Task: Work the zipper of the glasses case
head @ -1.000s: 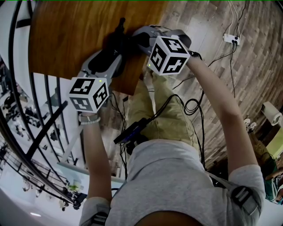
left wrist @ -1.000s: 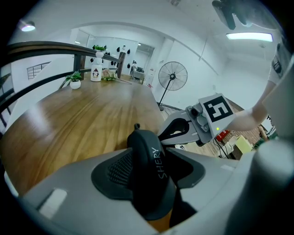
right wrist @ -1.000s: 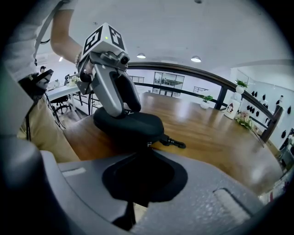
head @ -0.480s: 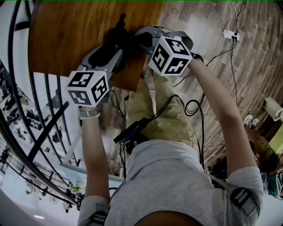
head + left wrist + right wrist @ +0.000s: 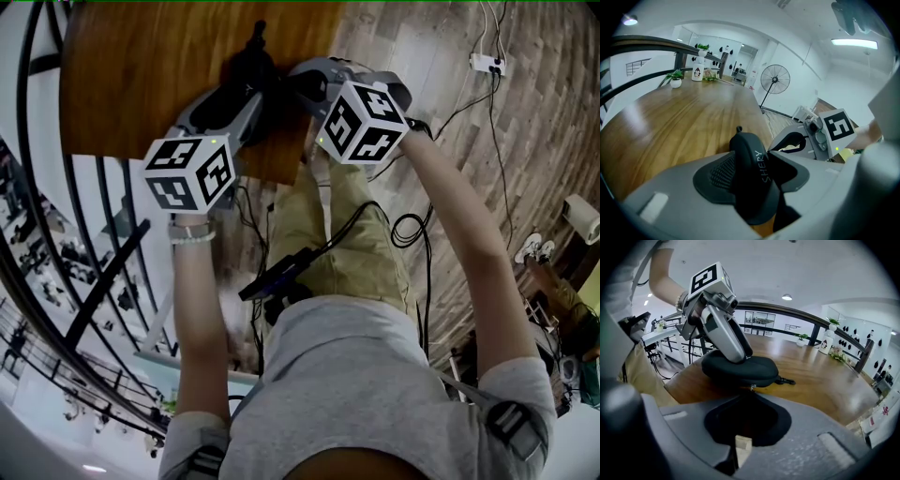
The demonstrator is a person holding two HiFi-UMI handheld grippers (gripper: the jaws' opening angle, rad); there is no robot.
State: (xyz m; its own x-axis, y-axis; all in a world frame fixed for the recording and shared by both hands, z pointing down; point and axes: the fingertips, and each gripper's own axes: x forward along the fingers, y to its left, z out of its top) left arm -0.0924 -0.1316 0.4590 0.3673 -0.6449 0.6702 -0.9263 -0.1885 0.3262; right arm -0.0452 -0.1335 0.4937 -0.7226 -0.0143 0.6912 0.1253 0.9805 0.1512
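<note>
Black glasses case (image 5: pixel 740 370) sits in left gripper (image 5: pixel 753 180); right gripper (image 5: pixel 751 398) pinches its zipper (image 5: pixel 753 387).

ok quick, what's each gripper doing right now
Left gripper: closed on the black oval glasses case.
Right gripper: closed on the small metal zipper pull.

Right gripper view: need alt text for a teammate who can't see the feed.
A black glasses case lies near the edge of a wooden table, with the left gripper clamped on it from above. In the foreground, the right gripper has its jaws drawn together at the case's small metal zipper pull.
</note>
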